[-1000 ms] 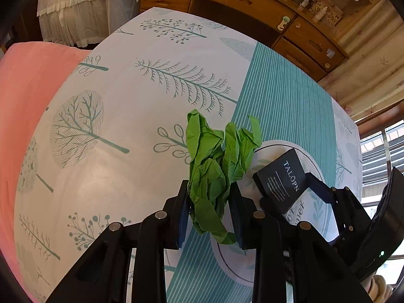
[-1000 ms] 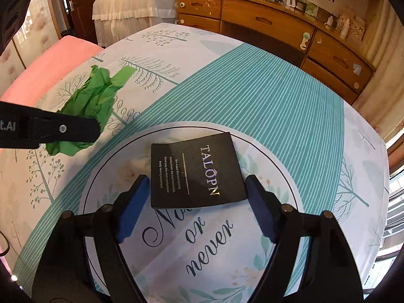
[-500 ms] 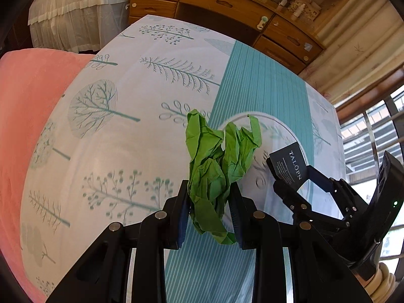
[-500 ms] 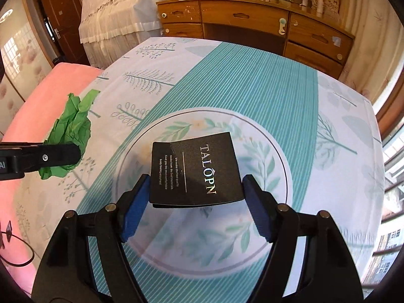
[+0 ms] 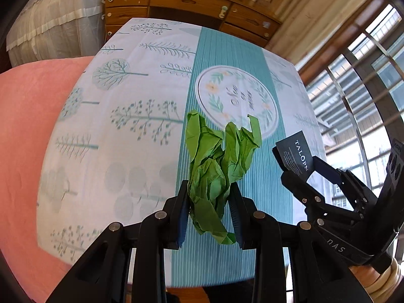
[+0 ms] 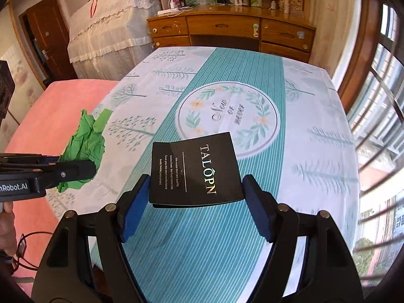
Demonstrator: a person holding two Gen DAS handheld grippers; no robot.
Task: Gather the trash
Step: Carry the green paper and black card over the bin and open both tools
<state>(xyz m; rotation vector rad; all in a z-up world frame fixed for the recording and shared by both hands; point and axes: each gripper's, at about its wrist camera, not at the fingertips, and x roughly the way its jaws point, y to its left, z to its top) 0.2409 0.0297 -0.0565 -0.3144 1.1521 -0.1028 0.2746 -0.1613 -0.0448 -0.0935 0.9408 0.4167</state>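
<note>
Above the tree-patterned tablecloth (image 6: 252,227), the left tool (image 5: 209,202) clamps crumpled green paper (image 5: 217,166), while the right tool (image 6: 195,202) grips a black TALOPN card (image 6: 194,171) by its side edges.

Bright daylight from the window (image 6: 373,116); fisheye-warped, slightly motion-blurred edges.

Left tongs (image 5: 209,209) angled steeply down, jaws clamped on crumpled paper (image 5: 217,166). Right tongs (image 6: 195,202) beside them, likewise angled down, clamped on a card (image 6: 194,169).
</note>
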